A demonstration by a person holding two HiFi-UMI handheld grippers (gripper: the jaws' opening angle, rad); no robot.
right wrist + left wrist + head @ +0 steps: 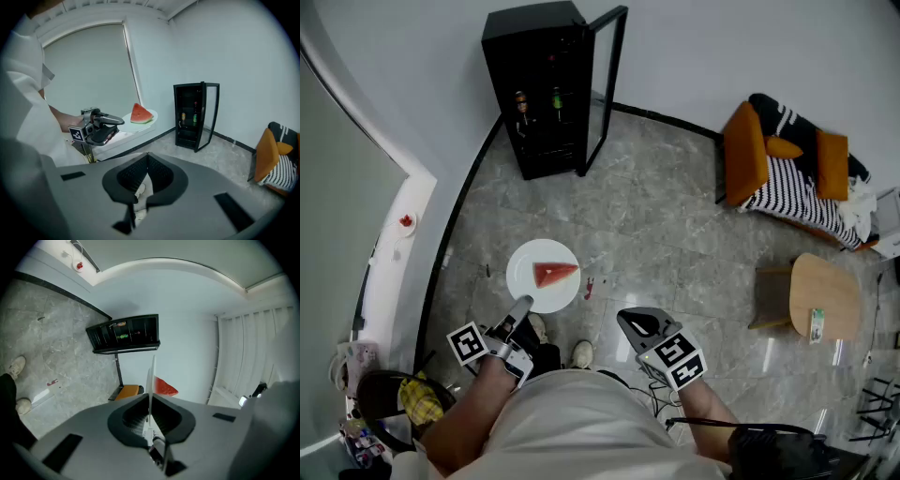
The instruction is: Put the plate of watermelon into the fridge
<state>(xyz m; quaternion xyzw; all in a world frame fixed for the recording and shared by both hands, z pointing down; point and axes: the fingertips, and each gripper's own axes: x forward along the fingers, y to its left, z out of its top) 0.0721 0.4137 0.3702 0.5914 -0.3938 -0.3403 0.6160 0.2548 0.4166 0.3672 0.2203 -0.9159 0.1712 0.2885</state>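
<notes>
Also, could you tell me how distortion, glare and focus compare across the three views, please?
Head view: evenly lit and sharp, with bright reflections on the glossy floor at lower right. Left gripper view: heavy fisheye, black corners, tilted scene, the plate seen edge-on. Right gripper view: same fisheye bowing the window blind at its edges; the fridge is crisp.

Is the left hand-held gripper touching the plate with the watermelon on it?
Touching. The left gripper view shows the left hand-held gripper with its jaws pinched on the plate, whose rim runs edge-on between them.
</notes>
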